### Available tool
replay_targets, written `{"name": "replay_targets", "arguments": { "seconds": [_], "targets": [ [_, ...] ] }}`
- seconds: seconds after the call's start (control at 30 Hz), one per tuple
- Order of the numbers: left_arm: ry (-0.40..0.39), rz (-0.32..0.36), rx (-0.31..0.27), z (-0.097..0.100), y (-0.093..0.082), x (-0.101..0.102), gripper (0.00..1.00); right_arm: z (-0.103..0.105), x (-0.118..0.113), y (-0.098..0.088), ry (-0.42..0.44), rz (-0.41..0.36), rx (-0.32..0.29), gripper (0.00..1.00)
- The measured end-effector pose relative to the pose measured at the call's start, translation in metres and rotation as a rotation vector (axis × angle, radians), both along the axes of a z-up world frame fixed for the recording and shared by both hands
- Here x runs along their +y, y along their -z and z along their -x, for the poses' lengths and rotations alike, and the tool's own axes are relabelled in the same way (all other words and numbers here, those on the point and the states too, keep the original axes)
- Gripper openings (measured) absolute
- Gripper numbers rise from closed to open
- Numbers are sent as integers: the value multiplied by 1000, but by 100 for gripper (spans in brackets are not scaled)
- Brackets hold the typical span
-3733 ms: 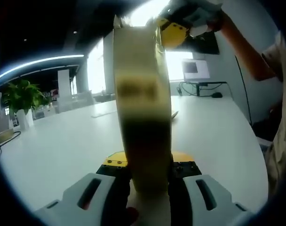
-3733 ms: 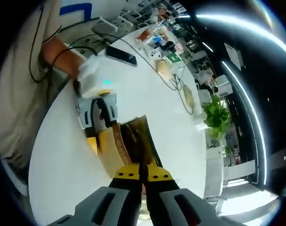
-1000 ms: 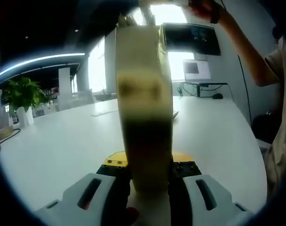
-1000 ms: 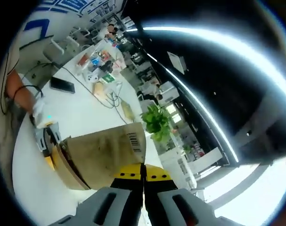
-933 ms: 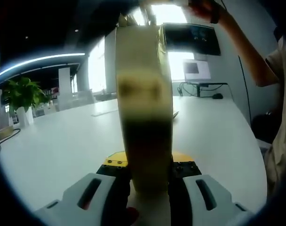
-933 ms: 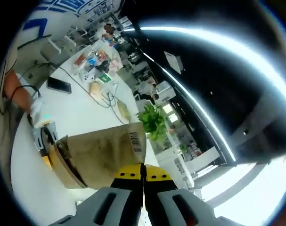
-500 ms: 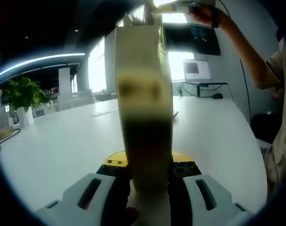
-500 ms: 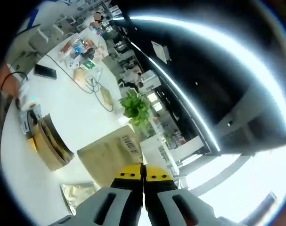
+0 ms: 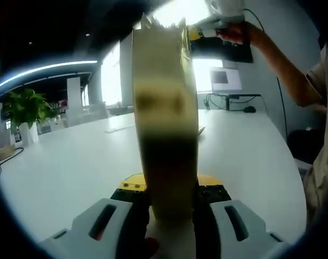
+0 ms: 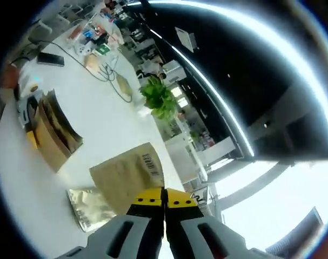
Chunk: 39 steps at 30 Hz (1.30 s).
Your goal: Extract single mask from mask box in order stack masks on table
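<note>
In the left gripper view, the left claw [image 9: 165, 202] rises from 6 o'clock with its jaws clamped on the tan mask box [image 9: 164, 116], which stands upright on edge and runs up the middle toward 12 o'clock. The box sits over a white counter [image 9: 72, 167] that spreads out to 9 o'clock and 3 o'clock. At 1 o'clock a person's hand [image 9: 235, 33] holds the right claw [image 9: 192, 33], whose yellow tip is just beside the top corner of the box; whether they touch cannot be told. A forearm runs from that hand down toward 3 o'clock. A potted plant [image 9: 26, 110] stands at 9 o'clock, and a monitor [image 9: 224, 80] sits on the far counter near 2 o'clock.

In the right gripper view, the right claw [image 10: 164, 208] comes up from 6 o'clock with its yellow-tipped jaws pressed together on the edge of a flat tan mask packet [image 10: 128, 181], which carries a barcode near its upper corner. The packet hangs above the counter [image 10: 93, 129], well apart from the mask box [image 10: 53, 135] at 9 o'clock, where the left claw [image 10: 24, 114] grips the box at its far side. A silver foil packet [image 10: 91, 208] lies flat on the counter at 7 o'clock, partly under the held packet in this view. A green plant [image 10: 159, 97] stands near the centre, above the packet, and a dark phone [image 10: 50, 59] lies on the counter at 10 o'clock.
</note>
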<state>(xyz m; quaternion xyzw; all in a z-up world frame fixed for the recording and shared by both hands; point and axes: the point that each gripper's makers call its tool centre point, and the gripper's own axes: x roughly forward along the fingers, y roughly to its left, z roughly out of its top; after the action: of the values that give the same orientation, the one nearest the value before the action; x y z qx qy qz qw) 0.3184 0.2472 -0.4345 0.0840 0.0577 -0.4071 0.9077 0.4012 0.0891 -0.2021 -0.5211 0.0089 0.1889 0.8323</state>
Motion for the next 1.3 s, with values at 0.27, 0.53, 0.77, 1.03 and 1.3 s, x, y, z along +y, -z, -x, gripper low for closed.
{"name": "replay_targets", "arguments": {
  "seconds": [0.27,0.53,0.77,1.03,1.3],
  "targets": [
    [-1,-1,0,0,0,0,21,-18,-11,45,45,43,76,0],
    [-1,-3,2,-1,1,1,21,-26,-14,79,78,142,96,0],
    [-1,-3,2,0,1,1,21,-22,-14,88,75,164,102,0],
    [-1,-4,2,-1,1,2,21,-8,-7,98,45,221,123,0],
    [-2,-5,2,0,1,1,21,9,-6,108,31,265,123,0]
  ]
}}
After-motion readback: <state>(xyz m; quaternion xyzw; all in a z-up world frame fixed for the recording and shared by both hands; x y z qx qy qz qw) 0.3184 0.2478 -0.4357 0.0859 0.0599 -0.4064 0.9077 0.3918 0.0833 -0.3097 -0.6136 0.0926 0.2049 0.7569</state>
